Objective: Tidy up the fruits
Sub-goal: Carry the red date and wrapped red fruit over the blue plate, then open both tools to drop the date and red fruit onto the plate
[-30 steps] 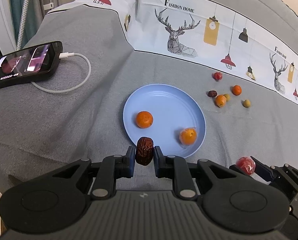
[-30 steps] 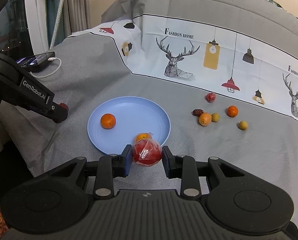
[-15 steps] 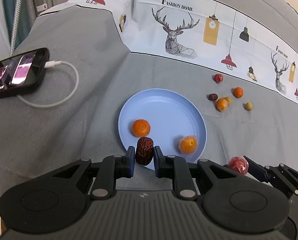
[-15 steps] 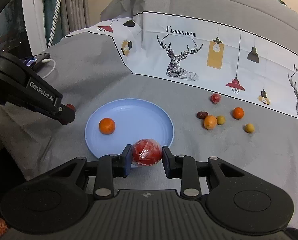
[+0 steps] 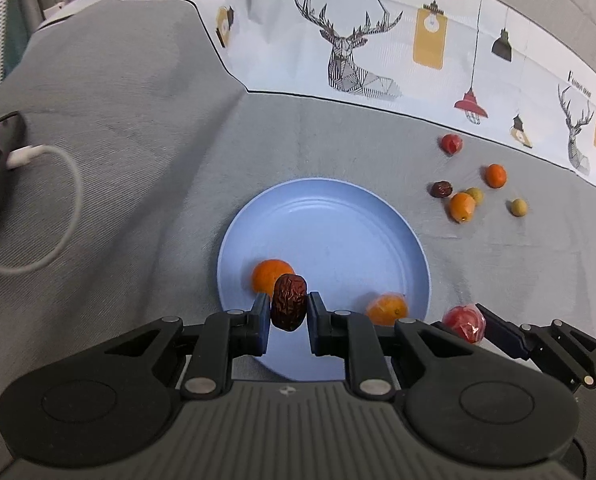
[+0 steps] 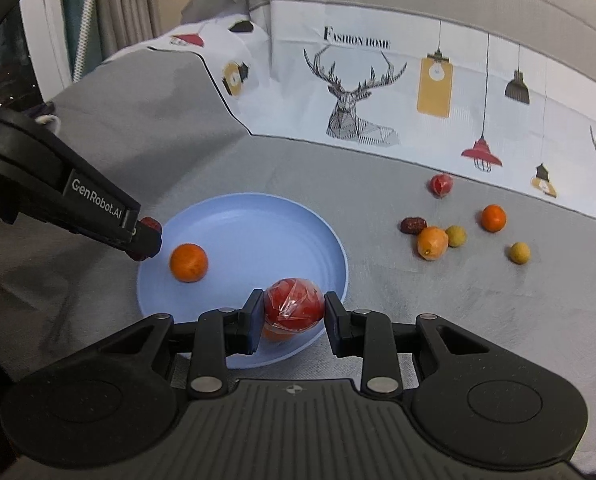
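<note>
**A:** Left camera first: the left gripper (image 5: 289, 312) has its fingers clamped on a wrinkly dried date (image 5: 289, 302). A second ago that date hung short of the blue plate (image 5: 338, 216); now it's over the plate's rim at about 7 o'clock, right in front of an orange (image 5: 272, 275). Second orange (image 5: 387, 309) sits around 5 o'clock on the plate.

**B:** And the right camera?

**A:** Same story. The right gripper (image 6: 294, 310) is pinched tight on a red fruit in plastic wrap (image 6: 294, 304), and it's drifted in from the cloth to over the plate's near edge, about 6 o'clock. Both hands came forward and down a bit together.

**B:** So two drops coming?

**A:** I'd guess so, neither has let go yet. Six loose pieces still lie on the grey cloth (image 6: 458, 312) out at 2 o'clock from the plate, like that other date (image 6: 413, 225), so plenty left. Only worry: round stuff rolling off the shallow rim.
</note>
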Action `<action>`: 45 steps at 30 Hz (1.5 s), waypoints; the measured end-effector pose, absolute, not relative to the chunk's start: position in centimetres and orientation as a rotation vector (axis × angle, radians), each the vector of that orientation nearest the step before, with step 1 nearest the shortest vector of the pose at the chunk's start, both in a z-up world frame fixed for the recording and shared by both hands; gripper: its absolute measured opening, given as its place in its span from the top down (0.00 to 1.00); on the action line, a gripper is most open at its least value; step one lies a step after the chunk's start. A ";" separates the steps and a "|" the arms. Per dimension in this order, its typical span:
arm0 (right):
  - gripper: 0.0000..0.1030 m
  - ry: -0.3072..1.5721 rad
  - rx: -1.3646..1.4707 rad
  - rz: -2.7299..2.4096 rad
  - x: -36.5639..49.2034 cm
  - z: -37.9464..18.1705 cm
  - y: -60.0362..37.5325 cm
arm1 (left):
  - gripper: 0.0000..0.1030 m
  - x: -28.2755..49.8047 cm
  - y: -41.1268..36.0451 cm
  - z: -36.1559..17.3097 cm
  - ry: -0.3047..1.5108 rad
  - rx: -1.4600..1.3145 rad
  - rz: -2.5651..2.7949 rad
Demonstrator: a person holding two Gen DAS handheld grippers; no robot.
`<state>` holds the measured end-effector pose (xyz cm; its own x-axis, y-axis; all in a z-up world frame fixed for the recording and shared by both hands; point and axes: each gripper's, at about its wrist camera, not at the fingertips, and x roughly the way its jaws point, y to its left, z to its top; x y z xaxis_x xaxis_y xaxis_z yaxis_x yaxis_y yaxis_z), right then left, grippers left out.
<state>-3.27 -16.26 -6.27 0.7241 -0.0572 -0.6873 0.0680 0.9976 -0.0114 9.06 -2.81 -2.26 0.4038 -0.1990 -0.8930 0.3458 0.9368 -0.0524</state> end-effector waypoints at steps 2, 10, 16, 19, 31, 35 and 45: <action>0.68 0.769 0.020 -0.067 -2.5 -6.9 -16.5 | 0.80 9.7 -3.2 -2.9 1.110 0.159 -0.344; 0.68 0.798 0.042 -0.030 0.2 -8.6 -16.7 | 0.79 11.9 -4.4 -4.7 1.120 0.199 -0.325; 0.64 0.811 0.064 -0.015 2.0 -8.8 -16.9 | 0.63 13.2 -4.9 -5.5 1.121 0.209 -0.321; 0.17 0.814 0.056 -0.020 2.0 -8.4 -16.9 | 0.01 12.7 -4.6 -4.6 1.073 0.192 -0.299; 0.03 0.875 0.023 -0.040 -7.3 -6.3 -16.9 | 0.00 5.2 -2.1 -2.3 1.101 0.225 -0.326; 0.01 0.839 0.021 -0.065 -9.9 -5.2 -16.2 | 0.00 2.4 -0.5 -1.5 1.108 0.207 -0.299; 0.01 0.715 -0.046 -0.089 -13.5 -2.4 -14.4 | 0.00 -1.1 1.7 1.5 1.027 0.187 -0.236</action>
<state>-13.48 -14.36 -2.41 0.7518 -0.0976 -0.6522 0.0658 0.9952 -0.0730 -1.06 1.67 1.50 0.4956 -0.1067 -0.8620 0.2808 0.9588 0.0427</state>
